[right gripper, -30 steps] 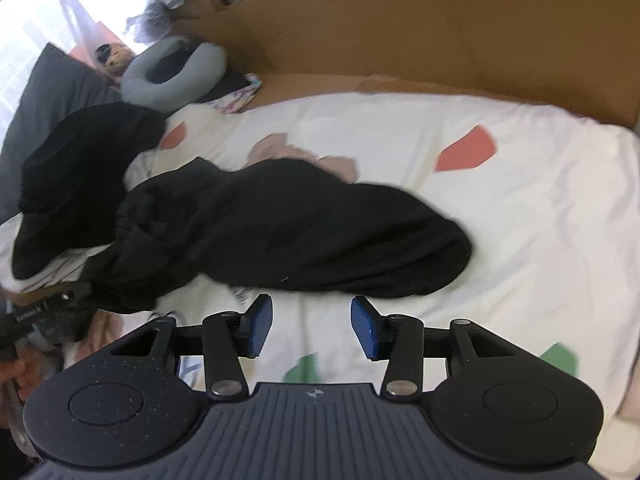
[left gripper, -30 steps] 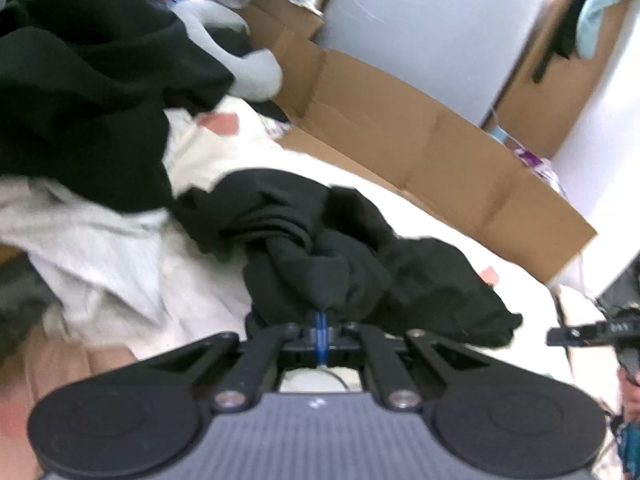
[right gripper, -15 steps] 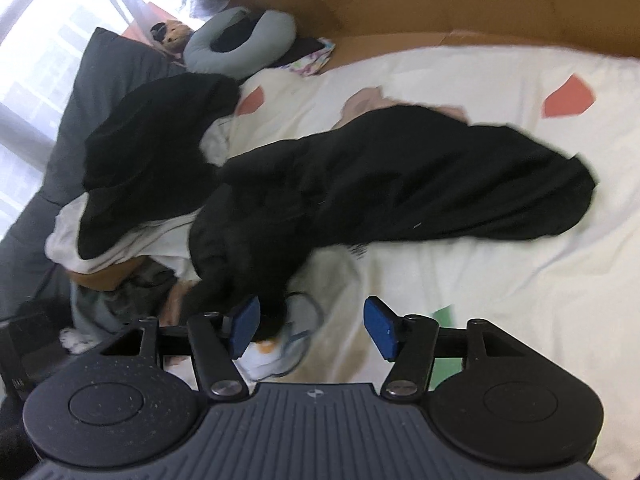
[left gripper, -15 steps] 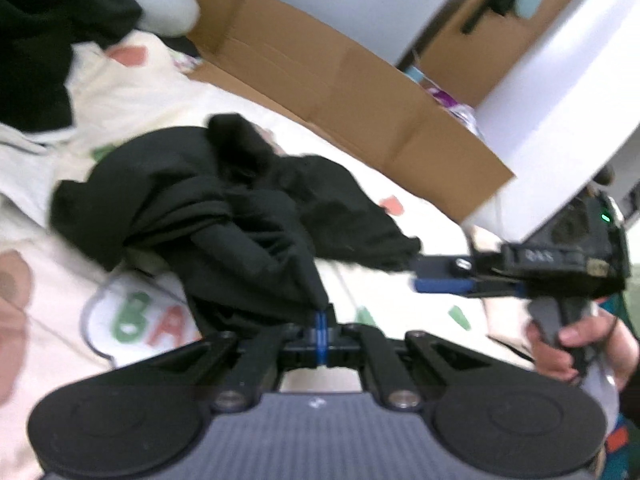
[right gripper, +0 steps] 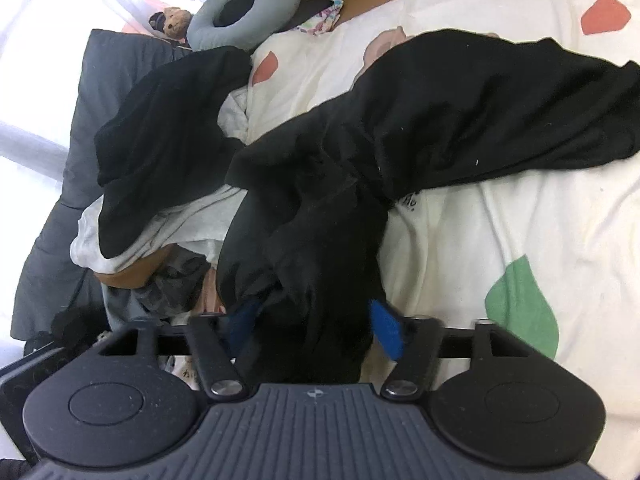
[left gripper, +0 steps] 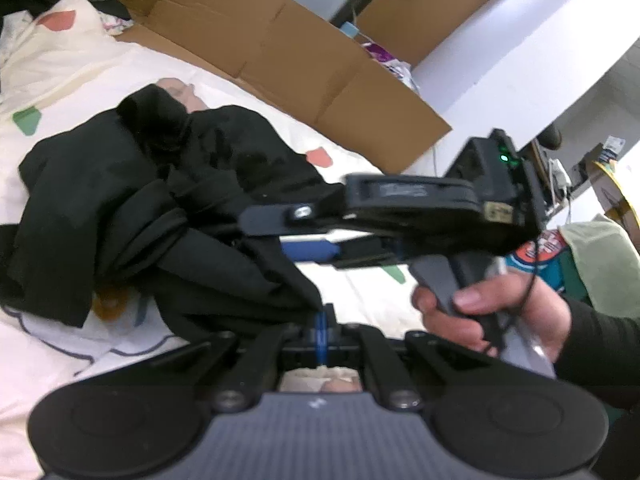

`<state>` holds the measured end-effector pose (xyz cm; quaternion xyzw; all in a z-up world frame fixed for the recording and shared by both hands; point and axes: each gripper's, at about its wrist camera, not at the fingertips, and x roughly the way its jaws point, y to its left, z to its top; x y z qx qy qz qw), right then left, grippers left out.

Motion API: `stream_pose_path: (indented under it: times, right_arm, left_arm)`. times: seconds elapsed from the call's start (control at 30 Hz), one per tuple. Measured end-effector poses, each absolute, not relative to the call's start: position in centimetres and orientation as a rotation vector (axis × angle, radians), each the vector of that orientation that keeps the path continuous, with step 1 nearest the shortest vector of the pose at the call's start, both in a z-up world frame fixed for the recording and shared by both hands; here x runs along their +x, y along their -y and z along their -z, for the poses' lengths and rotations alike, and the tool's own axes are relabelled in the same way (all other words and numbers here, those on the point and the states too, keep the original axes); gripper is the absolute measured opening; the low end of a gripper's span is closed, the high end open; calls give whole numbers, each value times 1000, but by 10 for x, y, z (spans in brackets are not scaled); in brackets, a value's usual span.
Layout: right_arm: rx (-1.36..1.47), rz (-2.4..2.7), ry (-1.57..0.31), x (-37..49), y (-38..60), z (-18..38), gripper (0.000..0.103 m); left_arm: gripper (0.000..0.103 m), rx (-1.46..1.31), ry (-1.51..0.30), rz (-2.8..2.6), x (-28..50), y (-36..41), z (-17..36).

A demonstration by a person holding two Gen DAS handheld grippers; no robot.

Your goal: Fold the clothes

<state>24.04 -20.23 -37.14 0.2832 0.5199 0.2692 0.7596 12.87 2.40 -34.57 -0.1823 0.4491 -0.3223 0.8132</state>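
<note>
- The crumpled black fabric garment lies on the cream patterned bed sheet.
- A heap of black and white clothes lies to its left.
- The flattened brown cardboard box stands behind the bed.
- A grey U-shaped neck pillow lies beyond the heap.

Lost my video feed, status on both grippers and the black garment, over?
Left gripper shut on black garment. Right gripper closing around a bunched fold of it. Clothes pile alongside, not blocking.

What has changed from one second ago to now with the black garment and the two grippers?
The right hand-held gripper came to the black garment; its jaws are closing with cloth between them. The left hand-held gripper stayed shut on the garment's edge.
</note>
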Motion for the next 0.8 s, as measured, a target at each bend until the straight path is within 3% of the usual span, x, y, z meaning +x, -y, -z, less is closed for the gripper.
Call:
stream_pose_path:
  times: [0.03,0.07,0.17,0.27,0.37,0.43,0.47,0.63,0.8]
  right_arm:
    - [608,-585,-1126,241,203,371,10]
    - [600,-583,-1120,241,204,371,1]
    - [583,-571,-1102,241,211,368,0]
    - [580,-547,-1084,239,226,363,0]
    - [573,-525,-1079,237,240,360,0]
    - [565,-513,-1076,234,246,358,0]
    - [561,-510,-1074,233,248,357,0]
    - [537,-464,-1056,224,262,350,0]
    - [533,-431,-1049,217,274,348,0]
  left_arm:
    - [0,-382,-960,685,129,-24,345]
    - [0,-376,-961,681,129,-23,345]
    - [1,-362,-958,671,133,-27,341]
    - [17,-346,-933,637,140,-35,334]
    - [38,-335,-903,580,147,-47,329]
    - [63,-310,-889,519,151,-54,327]
    - [67,-296,-883,481,153,-58,327]
    - [84,-265,-846,336,170,-68,336]
    - [84,-247,-874,297,190,-66,357]
